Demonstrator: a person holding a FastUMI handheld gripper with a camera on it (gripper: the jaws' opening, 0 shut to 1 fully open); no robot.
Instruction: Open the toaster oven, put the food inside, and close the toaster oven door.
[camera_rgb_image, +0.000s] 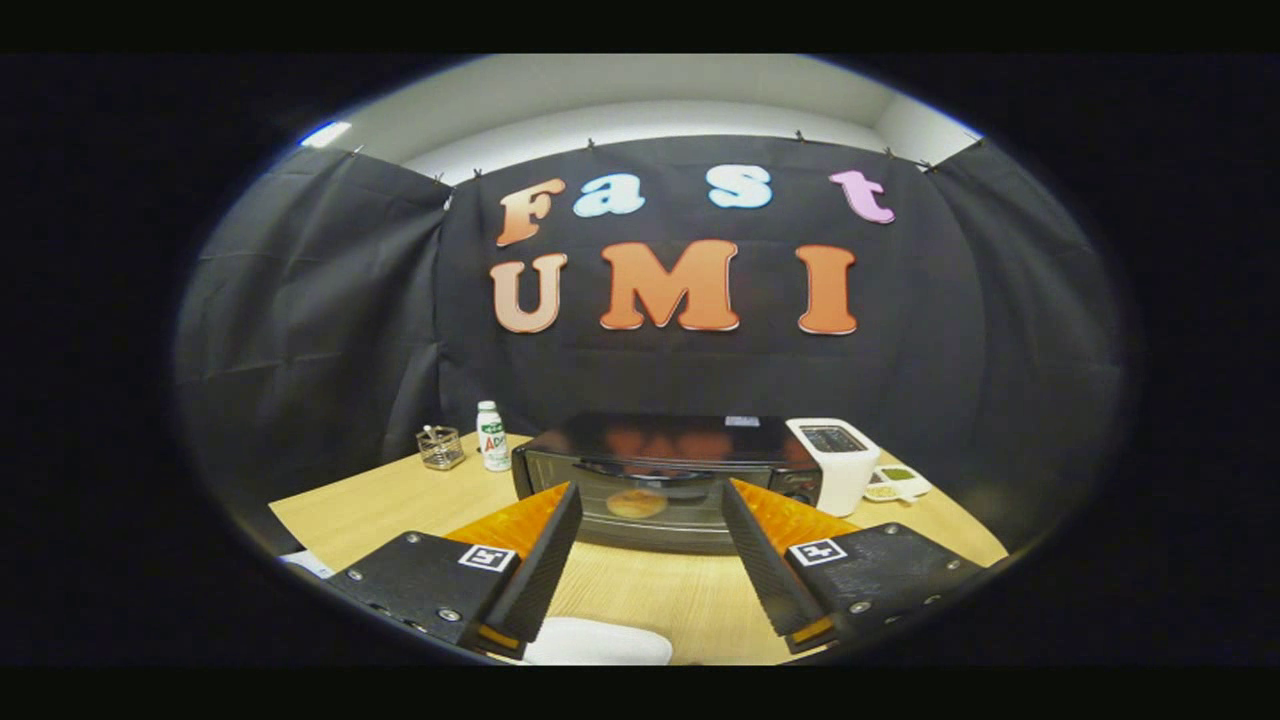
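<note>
The oven (665, 480) sits on the wooden surface (400, 500) just beyond the tongs (650, 520), its glass door upright and apparently closed. Through the glass a round, pale brown piece of food (637, 503) shows on the rack inside (a bun or a small cake, too small to tell). The tongs stand wide open with nothing between the fingers, clear of the oven and touching nothing.

From how things lie, the task looks all but done: the food is in the oven and the door appears shut. I cannot be sure the door is latched flush, since the fingers cover its lower corners and the glass reflects the wall. If anything is left, it would be a last push on the door, or simply drawing away.

Around the oven, none of it in play: a white appliance (838, 462) touching or just beside its right end, a small dish (896, 484) beyond that, a white bottle (491, 437) and a wire holder (441, 447) off to the left. A white rounded object (598, 643) lies on the surface under the fingers.
</note>
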